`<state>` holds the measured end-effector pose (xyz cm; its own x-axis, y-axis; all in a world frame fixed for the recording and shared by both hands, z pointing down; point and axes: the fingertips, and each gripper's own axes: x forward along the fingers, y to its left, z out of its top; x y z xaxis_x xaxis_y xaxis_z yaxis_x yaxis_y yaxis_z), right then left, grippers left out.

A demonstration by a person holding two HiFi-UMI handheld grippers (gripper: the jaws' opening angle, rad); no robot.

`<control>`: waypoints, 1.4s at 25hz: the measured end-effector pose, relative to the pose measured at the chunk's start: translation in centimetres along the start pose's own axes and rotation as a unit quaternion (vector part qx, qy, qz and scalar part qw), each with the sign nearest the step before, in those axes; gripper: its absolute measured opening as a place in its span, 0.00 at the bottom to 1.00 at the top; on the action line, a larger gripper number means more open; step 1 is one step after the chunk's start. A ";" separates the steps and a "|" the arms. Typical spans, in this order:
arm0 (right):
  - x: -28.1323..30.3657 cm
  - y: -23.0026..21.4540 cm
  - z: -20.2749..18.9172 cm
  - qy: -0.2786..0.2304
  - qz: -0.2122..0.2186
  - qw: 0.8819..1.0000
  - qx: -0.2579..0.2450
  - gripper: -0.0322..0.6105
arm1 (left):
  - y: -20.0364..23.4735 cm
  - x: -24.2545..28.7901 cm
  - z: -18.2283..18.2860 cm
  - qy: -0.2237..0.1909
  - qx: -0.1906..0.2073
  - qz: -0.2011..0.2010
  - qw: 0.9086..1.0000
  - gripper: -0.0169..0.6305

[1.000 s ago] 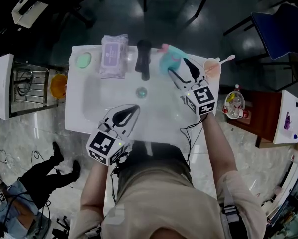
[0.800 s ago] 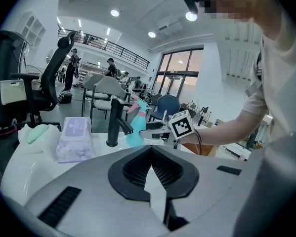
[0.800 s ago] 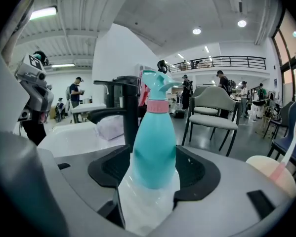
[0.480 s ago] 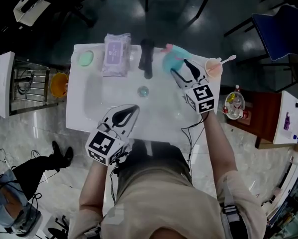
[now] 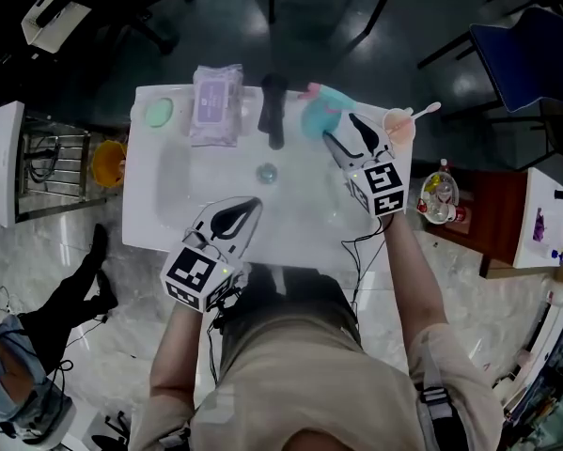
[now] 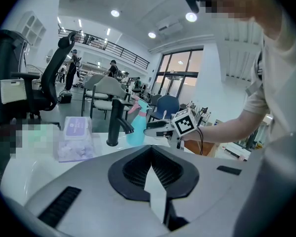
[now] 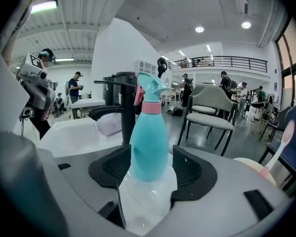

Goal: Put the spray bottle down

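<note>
The teal spray bottle [image 5: 320, 111] with a pink trigger is upright at the back right of the white sink table [image 5: 168, 205], beside the black faucet [image 5: 273, 111]. My right gripper [image 5: 339, 128] reaches it from the near right. In the right gripper view the spray bottle [image 7: 148, 139] fills the gap between the two pads [image 7: 113, 167], which meet its sides, and its base is low over the white surface. My left gripper [image 5: 232, 222] hangs over the table's front edge, shut and empty. The left gripper view shows the left gripper [image 6: 151, 154] aimed at the faucet [image 6: 114, 125].
A pack of wipes [image 5: 214, 104] and a green disc [image 5: 158, 112] lie at the back left. The drain [image 5: 267, 172] sits mid basin. A pink cup [image 5: 400, 126] with a handle sticking out stands at the back right corner. A brown side table [image 5: 469, 219] is to the right.
The right gripper and the bottle have barely shifted. The left gripper has stayed put. A person on the floor at the lower left has moved.
</note>
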<state>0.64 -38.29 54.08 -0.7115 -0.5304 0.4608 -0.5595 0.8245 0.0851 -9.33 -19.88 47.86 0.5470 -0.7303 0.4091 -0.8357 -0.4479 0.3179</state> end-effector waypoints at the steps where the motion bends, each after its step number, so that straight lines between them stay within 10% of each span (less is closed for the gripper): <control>1: -0.2 0.1 0.2 -0.004 0.000 1.000 0.009 0.47 | 0.0 0.0 0.0 -0.001 0.000 -0.001 1.000 0.04; 33: -3.0 2.7 1.5 -0.009 -0.011 0.998 0.068 0.46 | 0.5 -1.8 1.7 -0.039 -0.008 0.004 0.999 0.04; 35: -3.8 4.0 1.7 -0.012 0.002 0.996 0.086 0.12 | 0.5 -2.4 1.7 -0.046 -0.020 0.003 0.999 0.04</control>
<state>0.37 -33.28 51.16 -0.7221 -0.5340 0.4397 -0.6202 0.7813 -0.0697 -11.14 -19.21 45.53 0.5330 -0.7781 0.3323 -0.8357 -0.4228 0.3505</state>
